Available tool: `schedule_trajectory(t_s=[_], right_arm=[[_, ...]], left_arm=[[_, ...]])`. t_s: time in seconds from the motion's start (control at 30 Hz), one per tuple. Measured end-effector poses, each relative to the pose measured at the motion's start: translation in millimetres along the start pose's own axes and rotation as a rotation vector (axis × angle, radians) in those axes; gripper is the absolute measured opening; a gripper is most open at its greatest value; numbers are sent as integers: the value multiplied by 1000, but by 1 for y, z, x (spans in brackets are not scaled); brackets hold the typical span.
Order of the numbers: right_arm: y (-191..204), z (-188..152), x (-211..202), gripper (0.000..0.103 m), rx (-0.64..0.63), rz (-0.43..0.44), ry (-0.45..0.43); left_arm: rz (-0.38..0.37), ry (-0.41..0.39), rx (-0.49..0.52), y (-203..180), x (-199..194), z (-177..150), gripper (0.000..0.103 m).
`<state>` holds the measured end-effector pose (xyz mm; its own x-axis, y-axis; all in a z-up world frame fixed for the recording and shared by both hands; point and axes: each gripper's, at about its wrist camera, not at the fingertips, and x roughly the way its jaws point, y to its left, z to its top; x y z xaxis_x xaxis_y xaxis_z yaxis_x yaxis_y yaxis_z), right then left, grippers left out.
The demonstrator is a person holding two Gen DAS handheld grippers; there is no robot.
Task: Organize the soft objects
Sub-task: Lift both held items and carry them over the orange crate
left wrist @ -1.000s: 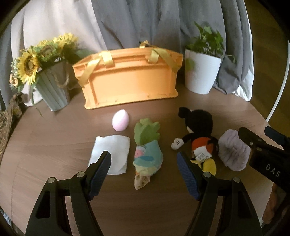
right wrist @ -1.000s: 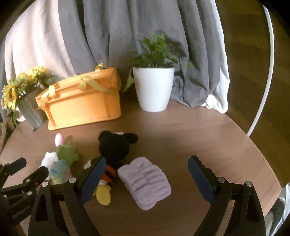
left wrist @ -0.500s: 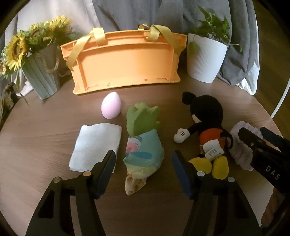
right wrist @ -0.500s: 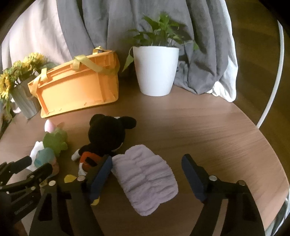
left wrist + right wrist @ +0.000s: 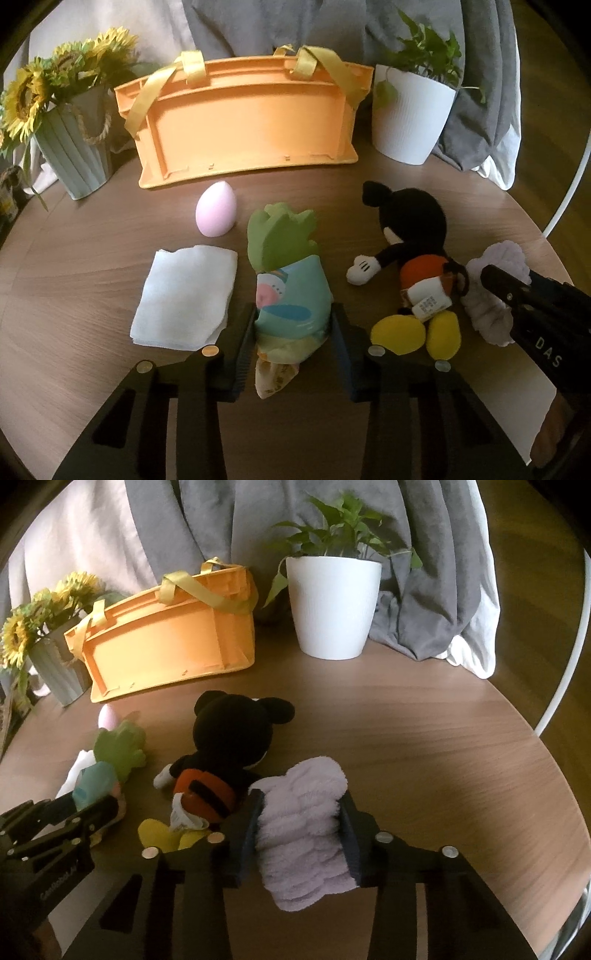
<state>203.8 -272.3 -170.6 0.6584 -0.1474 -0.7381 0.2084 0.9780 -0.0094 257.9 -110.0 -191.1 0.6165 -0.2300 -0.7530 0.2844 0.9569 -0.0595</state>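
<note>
My left gripper (image 5: 291, 347) has its fingers pressed against both sides of the green-and-teal plush toy (image 5: 286, 273), holding it at its near end while it lies on the round wooden table (image 5: 92, 266). The toy's green top points away toward the far side. Just left of it lies a folded white cloth (image 5: 184, 301), and beyond that cloth a pink egg-shaped sponge (image 5: 217, 215) sits apart from both. To the right of the plush toy, a mouse doll (image 5: 410, 254) with black head, red shorts and yellow feet lies on the table, not touching it.

My right gripper (image 5: 301, 825) is closed around the lilac fluffy towel (image 5: 306, 823), its two fingers squeezing the towel's sides. The towel rests on the table just right of the mouse doll, touching it at the doll's back.

At the far side of the table an orange basket (image 5: 243, 122) with yellow straps is tipped on its side. A vase of sunflowers (image 5: 70, 122) stands to its left, and a white pot with a green plant (image 5: 334, 602) to its right. Grey and pale curtains (image 5: 203, 528) hang behind everything.
</note>
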Motion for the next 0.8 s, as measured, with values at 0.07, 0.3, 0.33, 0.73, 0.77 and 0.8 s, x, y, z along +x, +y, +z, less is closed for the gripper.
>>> schedule_trajectory(t_s=[0.07, 0.3, 0.33, 0.73, 0.77, 0.8], right_arm=[[0, 0, -3, 35, 0, -1, -2], [-1, 7, -23, 34, -5, 8, -29], [0, 8, -26, 34, -4, 8, -34], [13, 30, -62, 34, -24, 48, -116], [14, 32, -65, 34, -26, 53, -123], [16, 35, -69, 34, -28, 59, -132]], left_arm=[[-5, -13, 7, -2, -6, 1, 37], [-22, -54, 6, -4, -28, 9, 37], [-26, -58, 4, -4, -31, 11, 37], [-48, -149, -6, 4, -72, 27, 37], [-48, -159, -4, 5, -76, 29, 37], [-49, -169, -3, 5, -79, 31, 37]])
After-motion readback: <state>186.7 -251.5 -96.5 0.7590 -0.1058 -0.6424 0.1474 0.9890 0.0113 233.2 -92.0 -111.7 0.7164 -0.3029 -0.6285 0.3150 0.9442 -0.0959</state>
